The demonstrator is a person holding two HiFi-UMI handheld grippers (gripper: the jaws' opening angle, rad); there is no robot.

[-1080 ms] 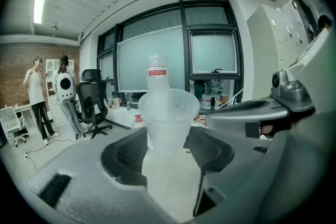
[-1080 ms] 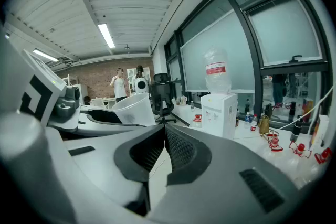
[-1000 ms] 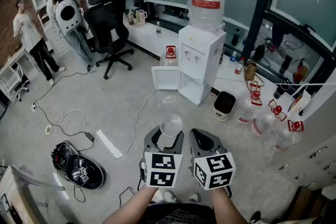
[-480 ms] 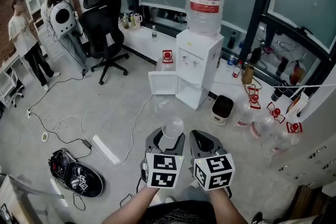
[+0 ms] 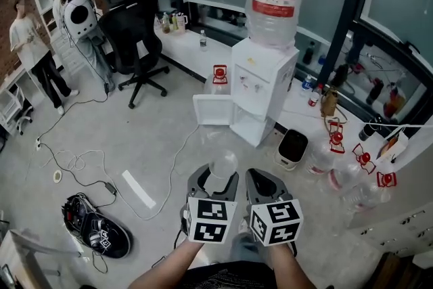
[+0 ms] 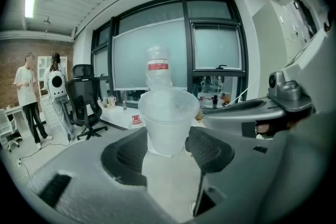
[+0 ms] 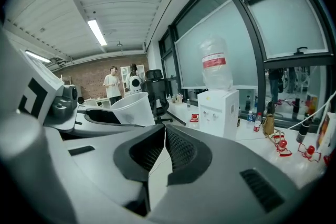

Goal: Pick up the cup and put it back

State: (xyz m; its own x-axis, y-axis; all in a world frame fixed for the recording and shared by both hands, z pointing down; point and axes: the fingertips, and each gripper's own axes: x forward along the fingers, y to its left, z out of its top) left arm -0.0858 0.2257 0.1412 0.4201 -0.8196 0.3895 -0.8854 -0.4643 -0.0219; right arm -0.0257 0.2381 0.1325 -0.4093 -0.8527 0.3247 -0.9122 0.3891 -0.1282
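The left gripper and right gripper were held level, side by side. The clear plastic cup was clamped upright in the left jaws. The right jaws were closed on nothing.

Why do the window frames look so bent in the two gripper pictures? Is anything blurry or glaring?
Left gripper view: wide-angle lens bows the dark window frames, corners black, translucent plastic cup sharp. Right gripper view: same bowing, white ceiling strip lights glare. Head view: milder curve, even light, little blur.
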